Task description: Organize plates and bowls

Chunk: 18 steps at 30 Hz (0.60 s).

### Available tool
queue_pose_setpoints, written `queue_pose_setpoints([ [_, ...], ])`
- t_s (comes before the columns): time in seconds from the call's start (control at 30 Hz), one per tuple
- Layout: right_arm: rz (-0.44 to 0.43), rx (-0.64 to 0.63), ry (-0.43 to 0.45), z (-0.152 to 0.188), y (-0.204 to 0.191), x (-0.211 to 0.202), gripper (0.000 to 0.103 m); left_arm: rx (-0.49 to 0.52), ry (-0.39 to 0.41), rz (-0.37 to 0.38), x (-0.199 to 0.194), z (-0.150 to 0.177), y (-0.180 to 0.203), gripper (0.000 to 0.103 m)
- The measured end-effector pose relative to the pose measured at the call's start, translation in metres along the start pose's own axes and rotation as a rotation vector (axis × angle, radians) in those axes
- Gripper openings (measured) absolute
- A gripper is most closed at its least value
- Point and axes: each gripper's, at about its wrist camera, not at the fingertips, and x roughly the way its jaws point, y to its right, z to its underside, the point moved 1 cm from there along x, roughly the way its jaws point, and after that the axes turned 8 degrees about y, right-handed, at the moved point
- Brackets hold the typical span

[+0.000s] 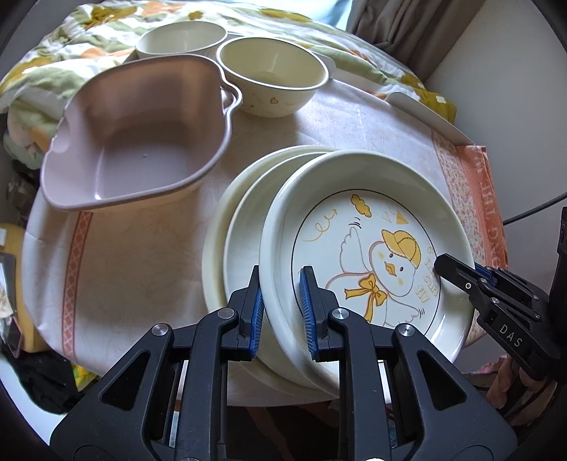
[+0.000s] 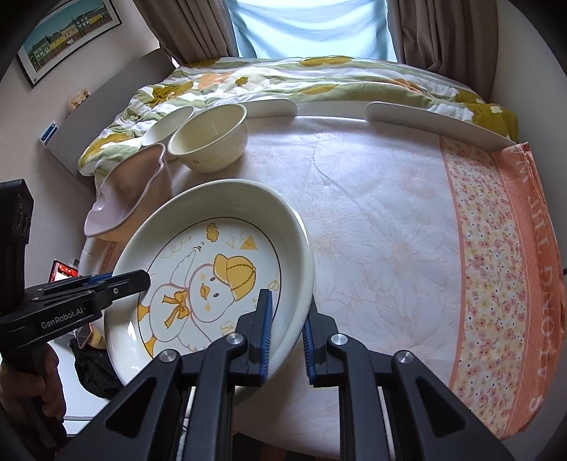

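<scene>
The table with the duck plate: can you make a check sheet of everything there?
Surface: table under a flowered cloth.
Job's things: duck plate tilted on two stacked plates; two cream bowls and a pink tub behind.
Clutter: nothing seen on the cloth.
Grippers: left hand-held gripper straddles the duck plate's near rim; right hand-held gripper straddles the opposite rim; grip tightness unclear.
Cables: one dark cable past the table edge.
Surroundings: bed quilt, curtains, framed picture.

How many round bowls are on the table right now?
2. One cream bowl sits right of the pink dish; the other bowl is behind it, by the quilt. The pink dish may hide more.
</scene>
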Motion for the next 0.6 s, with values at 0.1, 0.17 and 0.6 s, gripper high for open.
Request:
queue_pose_setpoints([
  [0.1, 0.001, -0.002, -0.006, 0.001, 0.005, 0.004, 0.015, -0.004, -0.006, -0.005, 0.006, 0.001, 0.001, 0.018],
  [0.17, -0.002, -0.013, -0.002, 0.001, 0.004, 0.004, 0.015, -0.012, -0.006, -0.003, 0.008, 0.001, 0.001, 0.018],
  [0.6, -0.019, -0.015, 0.007, 0.001, 0.005, 0.005, 0.015, 0.170, -0.013, -0.180, 0.012, 0.001, 0.024, 0.017],
])
